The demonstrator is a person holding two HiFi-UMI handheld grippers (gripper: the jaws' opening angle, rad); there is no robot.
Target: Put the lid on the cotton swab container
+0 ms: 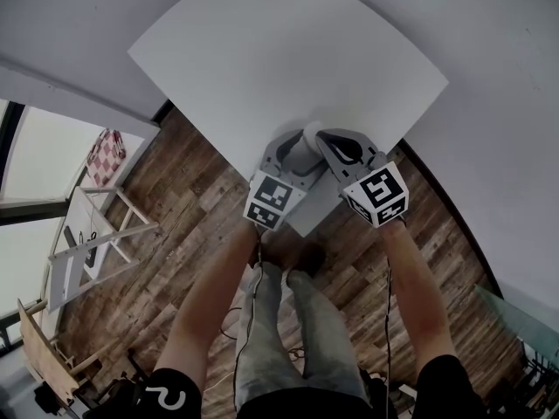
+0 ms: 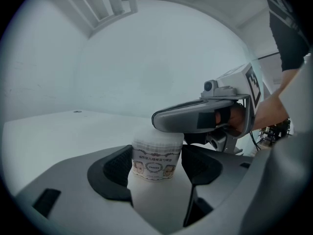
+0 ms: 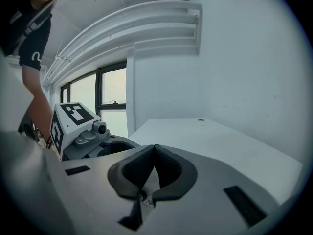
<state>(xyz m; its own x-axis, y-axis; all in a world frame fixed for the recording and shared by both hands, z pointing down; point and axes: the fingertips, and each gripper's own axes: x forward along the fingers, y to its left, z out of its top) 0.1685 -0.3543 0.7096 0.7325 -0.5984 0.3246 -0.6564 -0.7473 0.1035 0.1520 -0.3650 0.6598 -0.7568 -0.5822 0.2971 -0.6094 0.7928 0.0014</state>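
The cotton swab container (image 2: 155, 161) is a small white tub with a printed label and a ribbed white lid (image 2: 157, 142) on top. It stands on the white table (image 1: 262, 51) near the front corner. My left gripper (image 2: 157, 169) is shut on the container, a dark pad on each side of it. My right gripper (image 3: 155, 150) is shut, its tips meeting with nothing clearly between them. One of its fingers (image 2: 195, 119) lies flat across the lid. In the head view only a white sliver of the container (image 1: 311, 132) shows between the left gripper (image 1: 295, 148) and the right gripper (image 1: 332, 140).
The table's front corner (image 1: 301, 225) sits just under the marker cubes, with wooden floor (image 1: 192, 199) below it. A wooden rack (image 1: 87, 234) stands at the left by a window. A wall backs the table on the far side.
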